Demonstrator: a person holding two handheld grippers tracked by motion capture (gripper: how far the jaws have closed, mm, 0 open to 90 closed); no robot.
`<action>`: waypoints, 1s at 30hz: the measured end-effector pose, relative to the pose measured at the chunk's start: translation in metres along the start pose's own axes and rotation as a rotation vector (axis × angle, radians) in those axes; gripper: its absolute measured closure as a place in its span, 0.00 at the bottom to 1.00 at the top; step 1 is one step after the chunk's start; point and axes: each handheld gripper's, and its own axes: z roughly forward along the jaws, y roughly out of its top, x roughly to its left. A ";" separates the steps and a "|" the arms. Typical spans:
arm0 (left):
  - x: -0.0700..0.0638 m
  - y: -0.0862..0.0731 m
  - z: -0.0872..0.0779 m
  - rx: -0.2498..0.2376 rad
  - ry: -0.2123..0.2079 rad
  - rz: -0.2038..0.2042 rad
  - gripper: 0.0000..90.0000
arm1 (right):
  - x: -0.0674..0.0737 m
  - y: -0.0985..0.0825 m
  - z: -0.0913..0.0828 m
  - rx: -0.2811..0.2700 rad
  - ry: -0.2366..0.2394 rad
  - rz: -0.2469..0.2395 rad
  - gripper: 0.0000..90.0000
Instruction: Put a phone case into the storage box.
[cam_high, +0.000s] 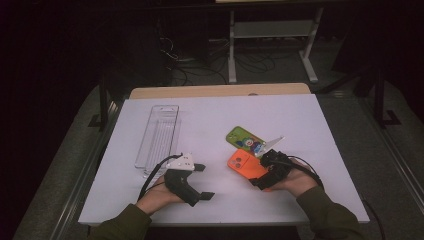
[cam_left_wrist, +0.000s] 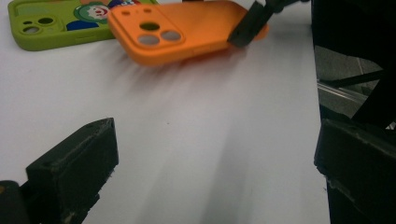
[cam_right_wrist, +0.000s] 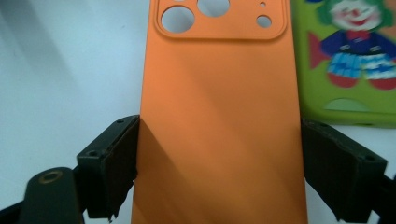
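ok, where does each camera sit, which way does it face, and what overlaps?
High view: above the person's side, looking forward and down on the white table; forearms, both hands, left gripper and right gripper show.
Left gripper view: on the left gripper, facing across the table toward the orange phone case; its open jaws show.
Right gripper view: on the right gripper, looking along the orange case; its jaws flank the case's sides.
Shared: the orange case and green phone case appear in all three.

Orange phone case (cam_right_wrist: 219, 116) smooth matt plastic; clear tray (cam_high: 159, 134) glossy ribbed plastic.
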 end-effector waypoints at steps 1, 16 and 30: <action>0.000 0.003 -0.001 0.010 0.006 0.010 0.00 | -0.005 0.001 -0.007 -0.012 0.000 -0.006 0.18; 0.001 0.035 -0.006 0.038 -0.013 0.071 0.00 | -0.031 0.011 -0.031 -0.030 0.049 -0.142 0.18; 0.010 0.067 -0.012 0.056 -0.012 0.146 0.00 | -0.024 0.040 -0.033 0.013 0.114 -0.333 0.18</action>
